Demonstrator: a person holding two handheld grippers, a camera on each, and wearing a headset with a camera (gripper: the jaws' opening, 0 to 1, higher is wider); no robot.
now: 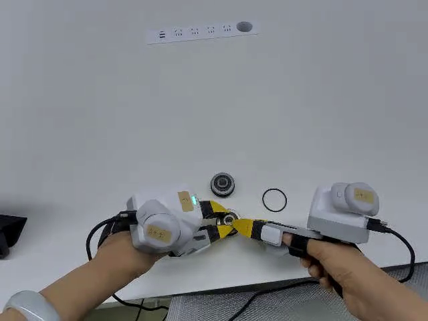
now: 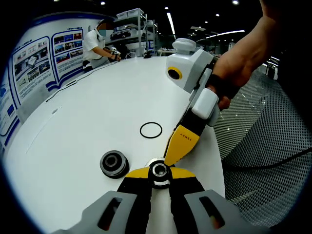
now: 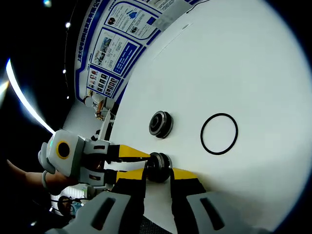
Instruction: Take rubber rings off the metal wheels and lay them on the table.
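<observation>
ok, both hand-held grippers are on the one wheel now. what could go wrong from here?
1. The held wheel is pinched between the left hand-held gripper and the right hand-held gripper, near the front edge of the table. A slip might send it off the table.
2. The second wheel and the loose ring lie close behind. A jerk as a ring pops free could knock them.
</observation>
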